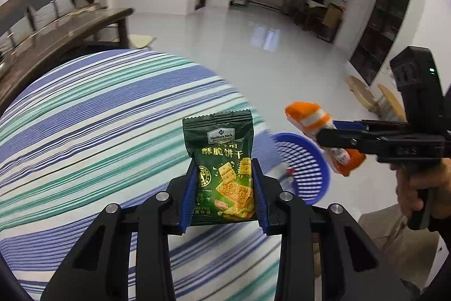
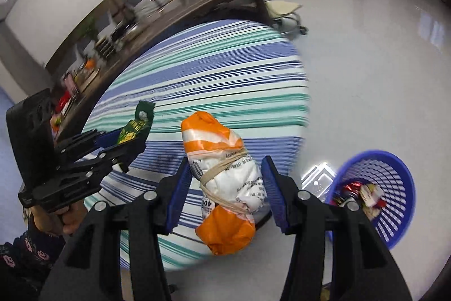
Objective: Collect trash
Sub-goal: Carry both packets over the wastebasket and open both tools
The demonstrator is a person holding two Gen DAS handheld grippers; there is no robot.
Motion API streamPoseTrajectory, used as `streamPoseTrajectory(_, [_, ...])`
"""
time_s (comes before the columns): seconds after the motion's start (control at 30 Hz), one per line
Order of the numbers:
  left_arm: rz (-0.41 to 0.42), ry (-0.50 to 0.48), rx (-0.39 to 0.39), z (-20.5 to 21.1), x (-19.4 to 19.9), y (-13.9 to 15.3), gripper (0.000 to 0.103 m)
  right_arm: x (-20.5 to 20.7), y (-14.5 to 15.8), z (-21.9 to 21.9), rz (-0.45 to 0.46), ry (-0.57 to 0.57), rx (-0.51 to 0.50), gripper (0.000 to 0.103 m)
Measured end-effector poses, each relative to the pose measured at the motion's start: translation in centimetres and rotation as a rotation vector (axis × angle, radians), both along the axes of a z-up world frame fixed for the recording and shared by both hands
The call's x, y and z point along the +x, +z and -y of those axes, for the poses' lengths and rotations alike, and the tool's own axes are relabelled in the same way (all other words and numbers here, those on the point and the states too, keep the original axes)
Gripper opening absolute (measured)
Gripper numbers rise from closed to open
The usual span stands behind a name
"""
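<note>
Left claw (image 1: 224, 188): clamped on the green packet (image 1: 222, 160), held upright above the striped table (image 1: 98, 117).
Right claw (image 2: 225, 188): narrowed around the orange-and-white bundle (image 2: 222, 182); the bundle hangs lifted between the pads.
Packet print: "Member's Mark" plus gold Chinese characters, crackers pictured.
Bundle print: small text, unreadable; string wrapped round.
Basket (image 2: 394, 188): blue, on the floor beside the table, wrappers inside.

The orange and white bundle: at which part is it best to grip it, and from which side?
Grip the orange and white bundle at its white middle, where the band cinches it. The right gripper already closes there across its width; the puffy orange ends would likely squash.
</note>
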State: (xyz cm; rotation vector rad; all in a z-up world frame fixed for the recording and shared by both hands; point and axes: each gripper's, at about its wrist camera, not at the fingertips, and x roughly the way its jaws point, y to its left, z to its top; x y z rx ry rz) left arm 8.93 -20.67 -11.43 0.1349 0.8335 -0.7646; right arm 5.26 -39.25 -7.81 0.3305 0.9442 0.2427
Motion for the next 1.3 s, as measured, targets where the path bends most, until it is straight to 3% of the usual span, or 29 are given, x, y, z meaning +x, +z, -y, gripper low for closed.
streamPoseTrajectory(0.4, [-0.044, -0.194, 0.024, 14.1, -3.5, -1.4, 0.035, -4.4, -3.4, 14.3, -0.032, -0.313, 0.068, 0.05])
streamPoseTrajectory(0.6, [-0.147, -0.235, 0.086, 21.8, -2.8, -6.3, 0.035, -5.0, -8.1, 19.5, -0.117, -0.43, 0.111, 0.05])
streamPoseTrajectory(0.83, [-0.193, -0.24, 0.138, 28.5, -0.8, -12.8, 0.037, -4.3, -14.8, 24.9, -0.227, -0.533, 0.2, 0.05])
streamPoseTrajectory(0.87, [-0.203, -0.244, 0.143, 29.2, -0.4, -13.9, 0.04, -4.2, -15.7, 25.6, -0.236, -0.546, 0.211, 0.05])
streamPoseTrajectory(0.93, [-0.205, -0.232, 0.162, 29.9, 0.2, -15.5, 0.059, -3.8, -17.5, 26.7, -0.248, -0.576, 0.243, 0.053])
streamPoseTrajectory(0.97, [-0.193, -0.217, 0.174, 30.0, 0.4, -16.0, 0.069, -3.7, -18.4, 27.2, -0.249, -0.582, 0.256, 0.063])
streamPoseTrajectory(1.03, [-0.166, -0.182, 0.192, 29.6, 0.6, -16.1, 0.075, -3.4, -20.1, 28.0, -0.26, -0.59, 0.271, 0.085])
streamPoseTrajectory(1.1, [-0.134, -0.159, 0.186, 28.4, 0.2, -15.2, 0.086, -4.1, -20.6, 28.7, -0.26, -0.639, 0.255, 0.086])
streamPoseTrajectory(1.2, [-0.037, -0.152, 0.193, 26.8, -1.4, -12.7, 0.092, -5.1, -20.1, 29.7, -0.263, -0.709, 0.249, 0.094])
streamPoseTrajectory(1.3, [0.079, -0.166, 0.177, 25.3, -4.4, -8.8, 0.098, -6.0, -16.7, 29.4, -0.223, -0.726, 0.155, 0.098])
